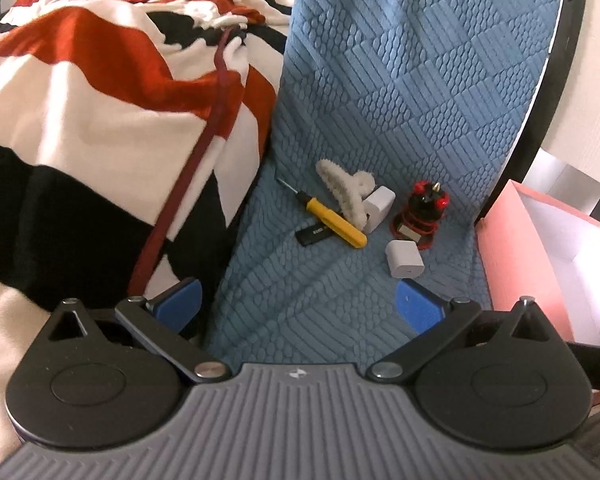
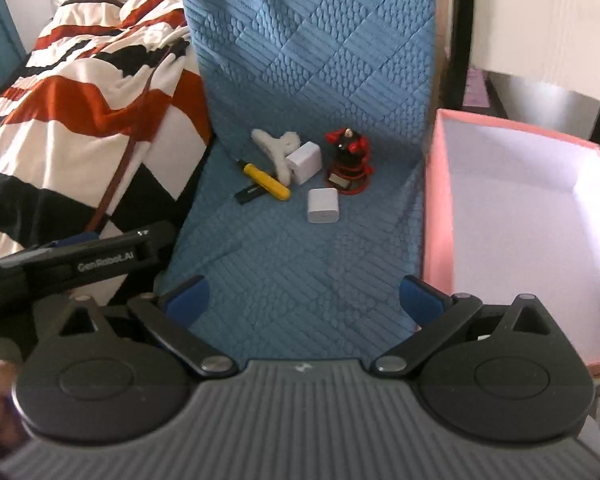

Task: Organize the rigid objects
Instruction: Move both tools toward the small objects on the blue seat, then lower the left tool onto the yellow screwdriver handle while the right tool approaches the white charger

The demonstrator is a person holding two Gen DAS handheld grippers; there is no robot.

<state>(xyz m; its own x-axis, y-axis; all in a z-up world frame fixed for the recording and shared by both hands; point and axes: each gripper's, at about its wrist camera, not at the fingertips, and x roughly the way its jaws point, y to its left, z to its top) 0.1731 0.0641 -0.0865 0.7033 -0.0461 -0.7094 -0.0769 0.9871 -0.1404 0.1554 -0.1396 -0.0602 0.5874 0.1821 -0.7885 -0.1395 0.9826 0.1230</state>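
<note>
Sitting on the blue mat (image 2: 312,80) at twelve o'clock from both wide-open, empty grippers, left gripper (image 1: 299,307) and right gripper (image 2: 303,302), are a yellow screwdriver (image 2: 267,186), two white chargers (image 2: 323,205), and a red toy (image 2: 348,156), with the pink box (image 2: 434,208) at three o'clock.

Small items (image 2: 318,205) on blue quilt (image 2: 300,60)

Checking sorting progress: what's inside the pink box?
Nothing visible inside the pink box: only bare white lining. Its near corner is covered by the right gripper.
</note>
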